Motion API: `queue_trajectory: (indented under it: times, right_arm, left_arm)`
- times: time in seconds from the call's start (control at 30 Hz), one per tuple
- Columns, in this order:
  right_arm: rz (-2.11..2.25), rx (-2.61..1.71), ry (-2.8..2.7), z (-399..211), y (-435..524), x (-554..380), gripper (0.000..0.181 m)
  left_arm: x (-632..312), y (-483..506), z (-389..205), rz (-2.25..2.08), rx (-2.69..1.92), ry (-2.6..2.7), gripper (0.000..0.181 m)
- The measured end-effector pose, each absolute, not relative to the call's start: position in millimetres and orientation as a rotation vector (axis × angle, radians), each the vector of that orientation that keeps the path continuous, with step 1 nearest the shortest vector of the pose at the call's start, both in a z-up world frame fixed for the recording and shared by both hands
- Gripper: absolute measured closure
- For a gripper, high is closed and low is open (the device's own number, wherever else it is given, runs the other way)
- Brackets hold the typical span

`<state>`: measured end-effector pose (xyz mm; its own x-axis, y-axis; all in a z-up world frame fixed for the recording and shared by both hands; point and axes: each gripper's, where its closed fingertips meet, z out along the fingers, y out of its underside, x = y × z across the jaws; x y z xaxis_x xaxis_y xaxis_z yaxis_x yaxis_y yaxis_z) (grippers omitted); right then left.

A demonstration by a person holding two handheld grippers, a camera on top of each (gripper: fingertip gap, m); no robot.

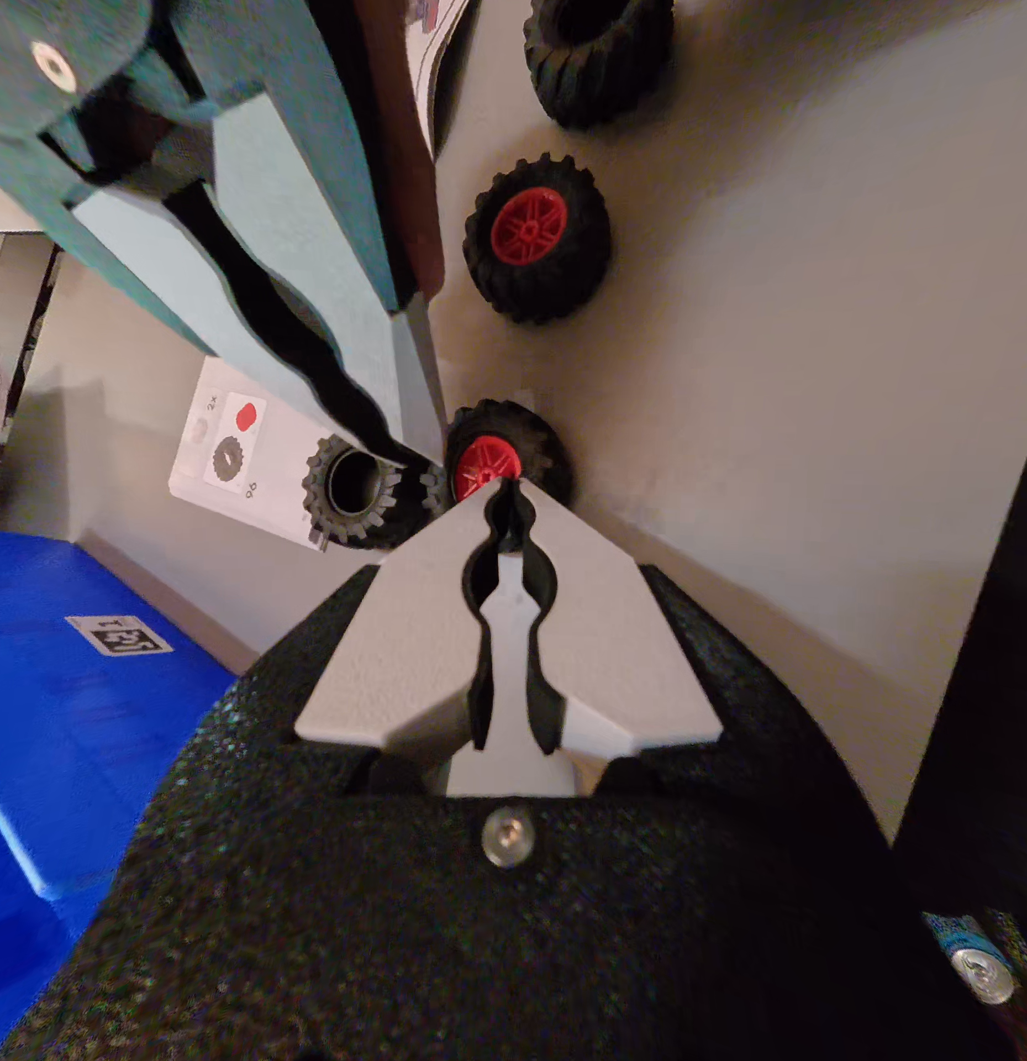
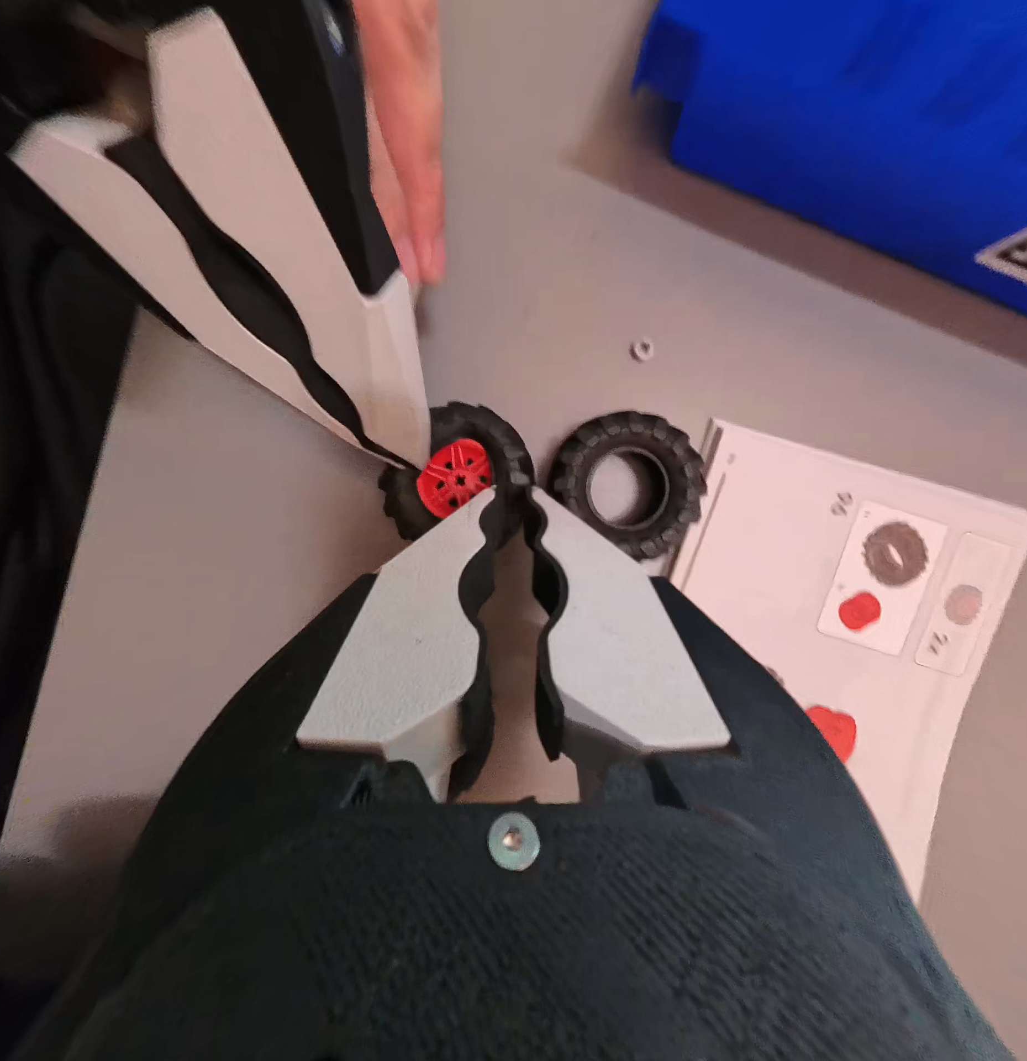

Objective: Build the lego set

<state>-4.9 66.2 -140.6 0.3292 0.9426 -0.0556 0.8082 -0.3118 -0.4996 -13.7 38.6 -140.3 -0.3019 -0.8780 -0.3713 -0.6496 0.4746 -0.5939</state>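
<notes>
A small wheel, a black tyre with a red hub (image 1: 482,462) (image 2: 450,476), lies on the grey table between both grippers. My left gripper (image 1: 510,482) is shut, and its tips touch the edge of the red hub. It comes in from the upper left in the right wrist view (image 2: 410,456). My right gripper (image 2: 514,492) is closed on the tyre's wall at the wheel's near side. It shows as the teal gripper in the left wrist view (image 1: 433,459). An empty black tyre (image 1: 379,525) (image 2: 626,428) lies right beside the wheel.
An instruction sheet (image 1: 212,459) (image 2: 786,689) lies under the empty tyre's edge. Another red-hubbed wheel (image 1: 534,235) and a further black tyre (image 1: 597,69) lie farther off. A blue bin (image 1: 69,717) (image 2: 844,115) stands beside the sheet. A tiny grey ring (image 2: 642,349) lies on the table. A hand (image 2: 413,143) holds the left gripper.
</notes>
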Motion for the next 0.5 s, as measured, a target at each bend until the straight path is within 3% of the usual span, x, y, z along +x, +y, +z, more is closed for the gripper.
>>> queue_trajectory:
  times: [0.03, 0.37, 0.5]
  right_arm:
    - [0.497, -2.217, -1.551, -140, 66, -8, 0.176]
    - [0.178, -2.245, -1.677, -151, 71, 10, 0.181]
    - [0.41, -2.209, -1.563, -131, 65, -3, 0.181]
  left_arm:
    - [-14, 39, -140, -0.439, -1.265, 2.061, 0.181]
    - [-14, 38, -142, -0.34, -1.29, 2.143, 0.181]
    - [-13, 38, -142, -0.4, -1.317, 2.085, 0.181]
